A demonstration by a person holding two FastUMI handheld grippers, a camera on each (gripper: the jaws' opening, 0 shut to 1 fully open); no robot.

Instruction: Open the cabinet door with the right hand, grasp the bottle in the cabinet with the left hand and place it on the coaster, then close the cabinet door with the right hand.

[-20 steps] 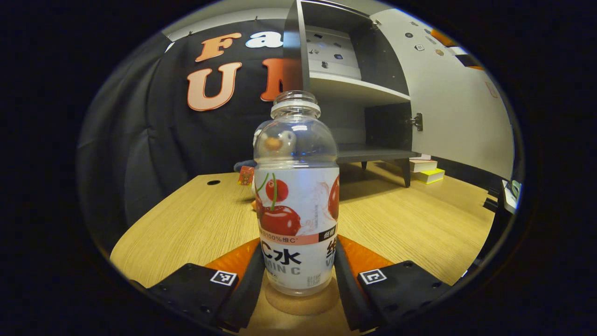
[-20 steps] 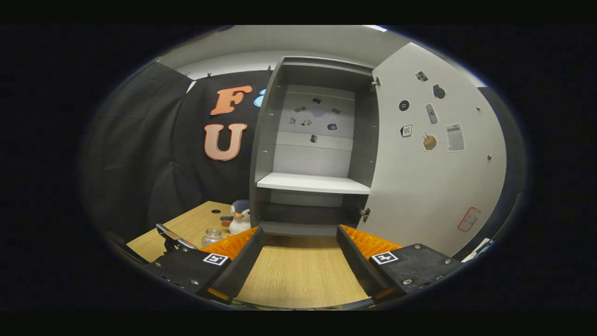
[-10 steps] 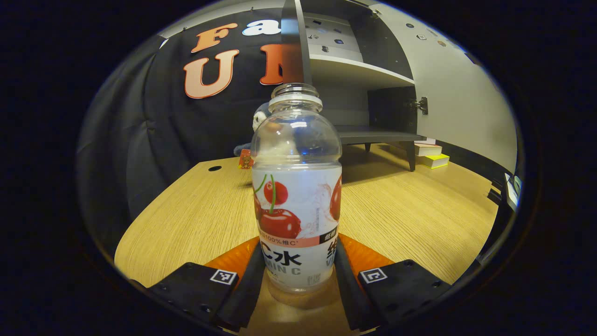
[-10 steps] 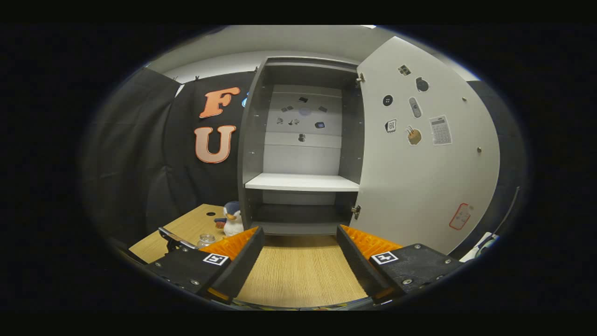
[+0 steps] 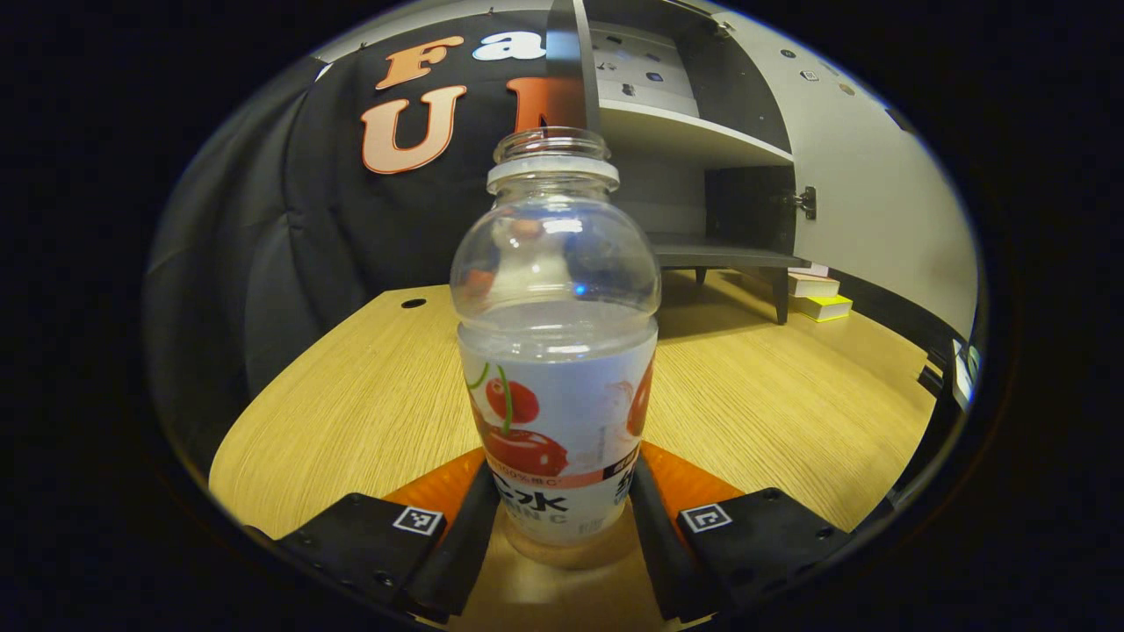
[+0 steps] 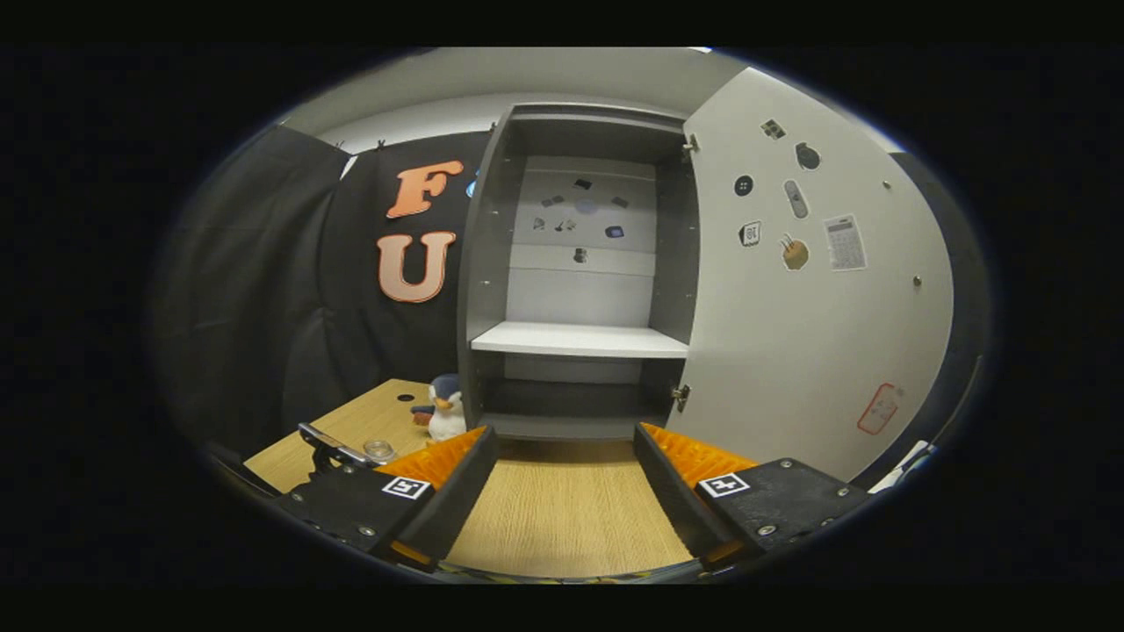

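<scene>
One wood table — dark cloth wall, cabinet door open

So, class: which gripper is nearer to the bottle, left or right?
Left. The left gripper has the bottle between its fingers; the right gripper faces the open cabinet, off to one side.

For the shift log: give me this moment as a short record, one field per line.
bottle: upright, uncapped bottle between the fingers of the left gripper
under bottle: a round coaster on the wooden table; contact cannot be told
right gripper: right gripper open, empty, above the table, facing the cabinet
cabinet door: cabinet door swung wide open
cabinet: cabinet shelves bare
beside cabinet: penguin toy
remaining: release bottle, close door
</scene>
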